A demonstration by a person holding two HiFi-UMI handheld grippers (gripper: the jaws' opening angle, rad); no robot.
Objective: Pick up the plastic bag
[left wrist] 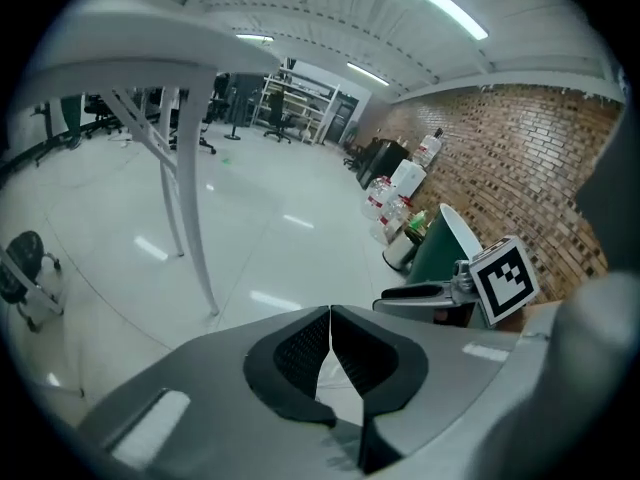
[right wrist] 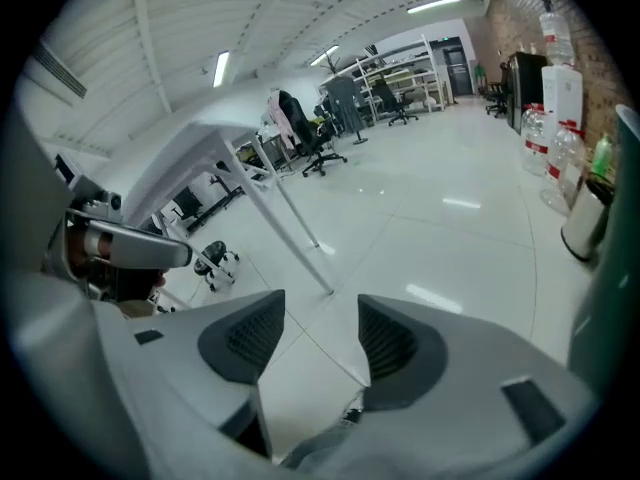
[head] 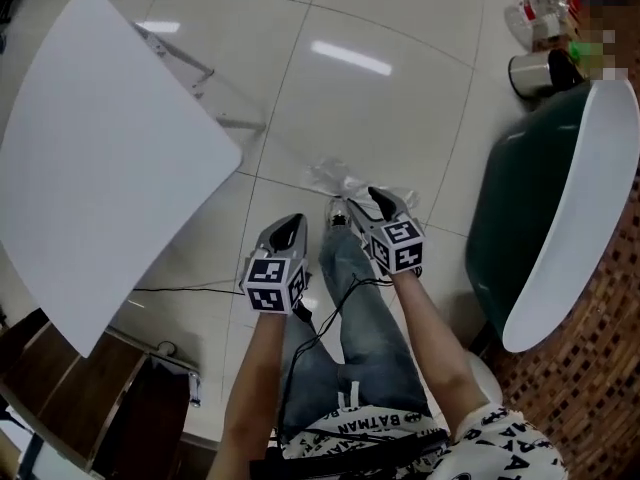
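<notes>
**A:** Nearest first: how do the fingers stand on the left gripper?

**B:** They are pressed together at the tips, with nothing between them. It hangs above the glossy white tiled floor, beside the person's blue-jeaned leg.

**A:** And the right gripper?

**B:** Its dark ribbed fingers stand well apart, and only bare floor shows in the gap. It has hold of nothing.

**A:** Where is the bag?

**B:** The crumpled clear plastic bag lies on the floor just ahead of that leg. In the head view the right gripper's tips sit over the bag's near edge. I cannot tell whether they touch it. The left gripper is further back, to the bag's left.

**A:** What stands around it?

**B:** A thin black cable runs across the floor on the left, under the near corner of a flat white table. On the right a dark green curved tub with a white inner face stands near the bag but apart from it. Beyond the tub are a shiny metal bin and clear plastic bottles, by the brick wall.
</notes>
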